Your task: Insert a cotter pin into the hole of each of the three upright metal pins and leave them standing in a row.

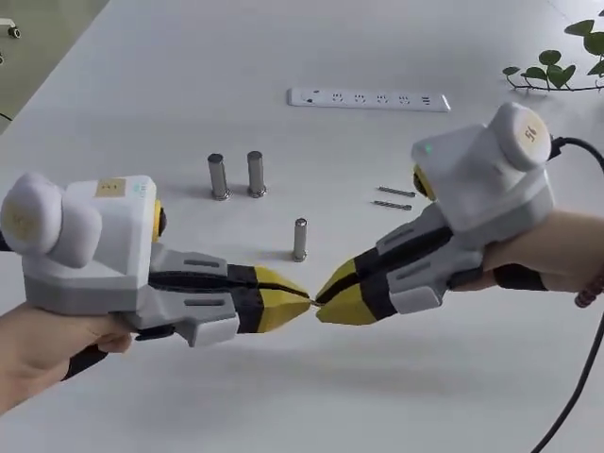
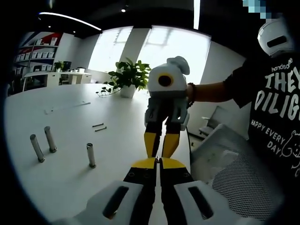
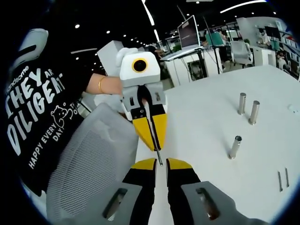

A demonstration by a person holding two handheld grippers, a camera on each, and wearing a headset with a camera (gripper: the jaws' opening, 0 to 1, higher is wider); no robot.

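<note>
Cotter pin (image 3: 160, 158) in left gripper (image 1: 302, 300) tips, reaching right gripper (image 1: 322, 298) tips.

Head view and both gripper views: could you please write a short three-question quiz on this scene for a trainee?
1. How many pins stand upright on the table?
2. What sits between the tips of the left claw and the right claw? A. a cotter pin; B. a screw; C. nothing.
3. True or false: two loose cotter pins lie on the table.
Key: 1. three; 2. A; 3. true.
</note>
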